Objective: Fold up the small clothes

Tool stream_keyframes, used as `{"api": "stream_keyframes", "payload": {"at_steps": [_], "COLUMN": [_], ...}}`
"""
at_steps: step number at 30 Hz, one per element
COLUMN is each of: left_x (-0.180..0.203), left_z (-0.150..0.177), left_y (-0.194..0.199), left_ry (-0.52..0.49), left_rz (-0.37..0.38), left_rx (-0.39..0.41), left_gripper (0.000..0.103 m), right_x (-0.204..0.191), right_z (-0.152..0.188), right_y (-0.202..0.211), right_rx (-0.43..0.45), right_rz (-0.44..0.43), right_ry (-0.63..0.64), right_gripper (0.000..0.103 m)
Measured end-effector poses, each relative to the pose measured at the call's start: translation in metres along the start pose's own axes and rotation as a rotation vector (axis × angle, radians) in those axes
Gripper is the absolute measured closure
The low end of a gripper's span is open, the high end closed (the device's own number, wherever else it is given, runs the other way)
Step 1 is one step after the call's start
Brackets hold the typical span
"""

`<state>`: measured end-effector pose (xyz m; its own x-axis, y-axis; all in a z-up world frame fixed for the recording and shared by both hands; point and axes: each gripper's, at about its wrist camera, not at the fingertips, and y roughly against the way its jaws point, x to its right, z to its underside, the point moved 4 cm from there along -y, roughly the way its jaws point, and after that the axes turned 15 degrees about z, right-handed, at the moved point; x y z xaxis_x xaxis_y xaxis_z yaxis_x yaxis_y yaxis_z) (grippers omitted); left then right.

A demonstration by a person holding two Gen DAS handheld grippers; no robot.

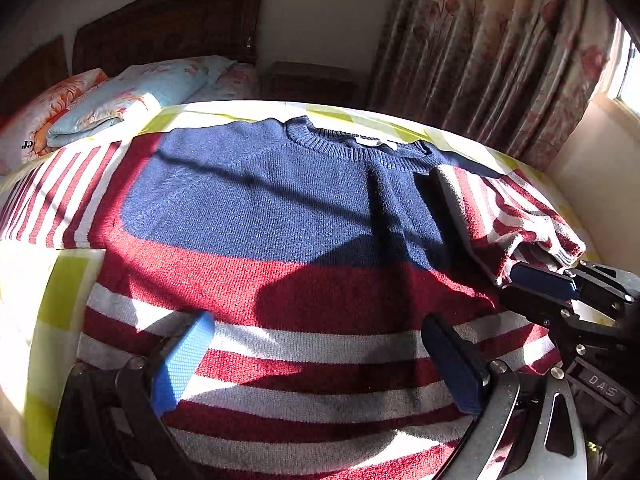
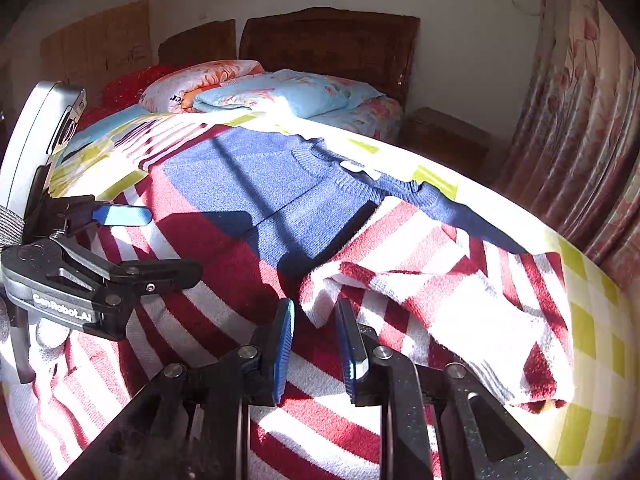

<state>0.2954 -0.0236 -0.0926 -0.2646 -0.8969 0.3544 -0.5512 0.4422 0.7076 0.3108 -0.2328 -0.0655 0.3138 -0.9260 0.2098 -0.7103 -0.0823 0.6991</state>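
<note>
A knit sweater (image 1: pixel 260 200) lies face up on the bed, navy at the chest with red and white stripes below. Its left sleeve (image 1: pixel 60 192) is spread out to the side. The right sleeve (image 2: pixel 440 280) is folded in over the body, cuff (image 1: pixel 560 248) toward me. My left gripper (image 1: pixel 318 322) hangs wide open over the striped lower body, holding nothing. My right gripper (image 2: pixel 315 312) stands with a narrow gap between its blue pads (image 2: pixel 284 344). The sleeve's corner lies just beyond the tips, not pinched. The left gripper (image 2: pixel 172 244) also shows in the right wrist view.
The sheet (image 1: pixel 60 300) has yellow-green checks. Folded quilts and a pillow (image 2: pixel 272 96) are stacked by the wooden headboard (image 2: pixel 328 44). A small wooden cabinet (image 2: pixel 444 136) and floral curtains (image 2: pixel 580 140) stand to the right of the bed.
</note>
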Motion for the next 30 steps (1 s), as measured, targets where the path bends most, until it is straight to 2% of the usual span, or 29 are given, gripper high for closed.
{"api": "stream_keyframes", "payload": {"at_steps": [2,4,7,8,11,15,17,20,21,22,23,26,28,30], "left_x": [0.000,0.000,0.016,0.027,0.070,0.119,0.132,0.148,0.151,0.150,0.145,0.114,0.067,0.008], "left_z": [0.000,-0.001,-0.010,-0.015,-0.028,-0.038,-0.039,-0.046,-0.048,-0.052,-0.059,-0.078,-0.085,-0.075], "left_y": [0.001,0.002,0.003,0.003,-0.007,-0.046,-0.065,-0.081,-0.083,-0.084,-0.081,-0.051,-0.025,-0.012], "left_ry": [0.005,0.015,-0.032,-0.080,-0.277,-0.530,-0.612,-0.681,-0.678,-0.635,-0.557,-0.287,-0.009,0.307], "left_rz": [0.007,0.010,0.035,0.031,-0.018,-0.064,-0.064,-0.078,-0.070,-0.045,0.003,0.159,0.309,0.409], "left_rx": [0.001,-0.004,-0.016,-0.012,-0.018,-0.075,-0.123,-0.122,-0.120,-0.127,-0.111,0.030,0.152,0.233], "left_gripper": [0.000,0.000,0.000,0.000,0.000,0.000,0.000,0.000,0.070,0.000,0.000,0.000,0.000,0.000], "right_x": [0.013,0.019,0.015,0.012,0.011,0.011,0.014,0.020,0.022,0.022,0.023,0.023,0.021,0.021], "right_z": [0.012,0.026,0.043,0.051,0.058,0.061,0.062,0.063,0.063,0.063,0.063,0.063,0.062,0.062], "right_y": [0.013,0.027,0.027,0.026,0.034,0.039,0.039,0.036,0.036,0.035,0.035,0.035,0.035,0.035], "right_rx": [-0.007,-0.054,-0.130,-0.156,-0.113,-0.099,-0.093,-0.090,-0.089,-0.089,-0.088,-0.088,-0.086,-0.085], "right_rz": [-0.065,-0.138,-0.091,-0.083,-0.085,-0.073,-0.089,-0.133,-0.141,-0.147,-0.150,-0.150,-0.140,-0.137], "right_ry": [-0.128,-0.218,-0.232,-0.226,-0.251,-0.254,-0.268,-0.316,-0.325,-0.332,-0.336,-0.338,-0.328,-0.325], "right_gripper": [0.081,0.081,0.081,0.080,0.077,0.076,0.076,0.076,0.076,0.076,0.076,0.076,0.076,0.076]}}
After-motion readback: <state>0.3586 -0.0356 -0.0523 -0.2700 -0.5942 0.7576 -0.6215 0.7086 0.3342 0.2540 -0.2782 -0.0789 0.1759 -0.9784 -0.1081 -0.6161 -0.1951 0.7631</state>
